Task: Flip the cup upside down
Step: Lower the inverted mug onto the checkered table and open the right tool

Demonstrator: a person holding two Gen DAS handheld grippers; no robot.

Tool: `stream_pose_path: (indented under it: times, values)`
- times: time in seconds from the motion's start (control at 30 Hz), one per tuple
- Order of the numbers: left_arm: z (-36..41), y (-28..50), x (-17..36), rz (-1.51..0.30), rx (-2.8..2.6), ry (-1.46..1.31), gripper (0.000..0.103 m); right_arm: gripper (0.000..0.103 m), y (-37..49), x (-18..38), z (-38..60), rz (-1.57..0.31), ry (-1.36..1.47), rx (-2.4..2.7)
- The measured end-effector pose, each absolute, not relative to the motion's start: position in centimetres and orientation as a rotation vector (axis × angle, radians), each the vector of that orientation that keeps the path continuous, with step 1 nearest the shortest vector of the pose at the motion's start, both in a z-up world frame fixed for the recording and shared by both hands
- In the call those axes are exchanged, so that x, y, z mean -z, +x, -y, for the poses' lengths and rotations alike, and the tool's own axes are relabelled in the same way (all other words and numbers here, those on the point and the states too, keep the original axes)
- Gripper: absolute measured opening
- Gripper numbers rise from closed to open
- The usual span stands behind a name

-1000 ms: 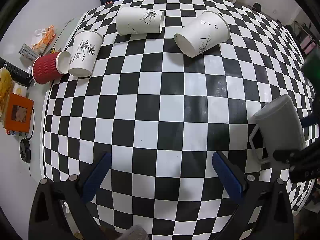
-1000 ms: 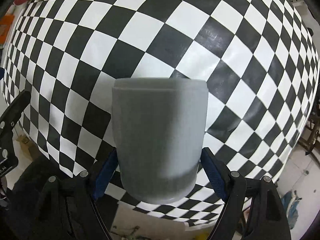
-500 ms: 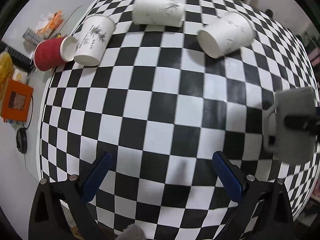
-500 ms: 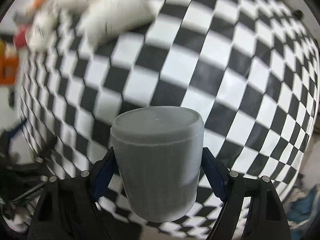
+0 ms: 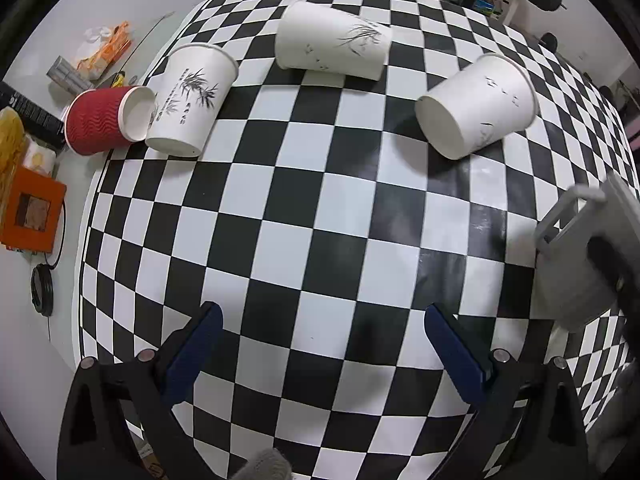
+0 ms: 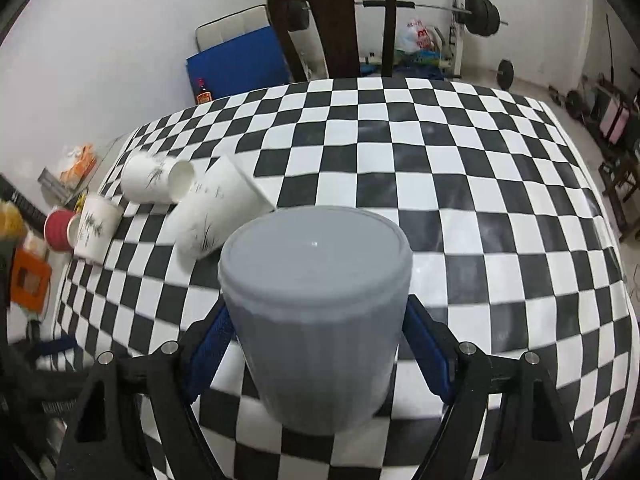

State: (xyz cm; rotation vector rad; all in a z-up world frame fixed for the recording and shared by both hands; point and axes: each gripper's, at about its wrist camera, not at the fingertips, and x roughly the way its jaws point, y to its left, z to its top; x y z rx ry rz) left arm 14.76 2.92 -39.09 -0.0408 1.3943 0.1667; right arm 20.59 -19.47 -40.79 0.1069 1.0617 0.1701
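Observation:
A grey mug (image 6: pixel 320 312) with a handle is clamped between the blue pads of my right gripper (image 6: pixel 318 344), which is shut on it. Its flat closed bottom faces the camera and up. In the left wrist view the same grey mug (image 5: pixel 580 264) shows at the right edge, tilted, handle toward the table's middle, held above the checkered table (image 5: pixel 320 208). My left gripper (image 5: pixel 320 352) is open and empty over the near part of the table.
Three white paper cups (image 5: pixel 188 100) (image 5: pixel 332 42) (image 5: pixel 476 104) lie on their sides at the far side, a red ribbed cup (image 5: pixel 100 120) beside the left one. An orange box (image 5: pixel 30 216) and clutter lie left of the table. A dark chair (image 6: pixel 332 24) stands behind.
My right gripper has rotated with the grey mug, so its bottom now faces up and the room comes into view. The left gripper moved forward slightly, staying open.

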Motion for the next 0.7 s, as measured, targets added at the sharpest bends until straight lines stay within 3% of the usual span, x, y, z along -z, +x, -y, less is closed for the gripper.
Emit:
stream_pose_path:
  times: [0.33, 0.43, 0.7]
  values:
    - [0.2, 13.3, 37.6, -1.341, -0.122, 0.010, 0.103, 0.085, 16.6, 42.0, 19.1, -1.129, 0.053, -0.095]
    - [1.0, 12.8, 36.7, -1.313, -0.114, 0.035, 0.103, 0.101, 15.9, 41.6, 19.5, -1.147, 0.033, -0.049]
    - [2.6, 10.8, 32.0, -1.231, -0.055, 0.047, 0.103, 0.103, 11.9, 38.3, 21.2, -1.200, 0.001, 0.043]
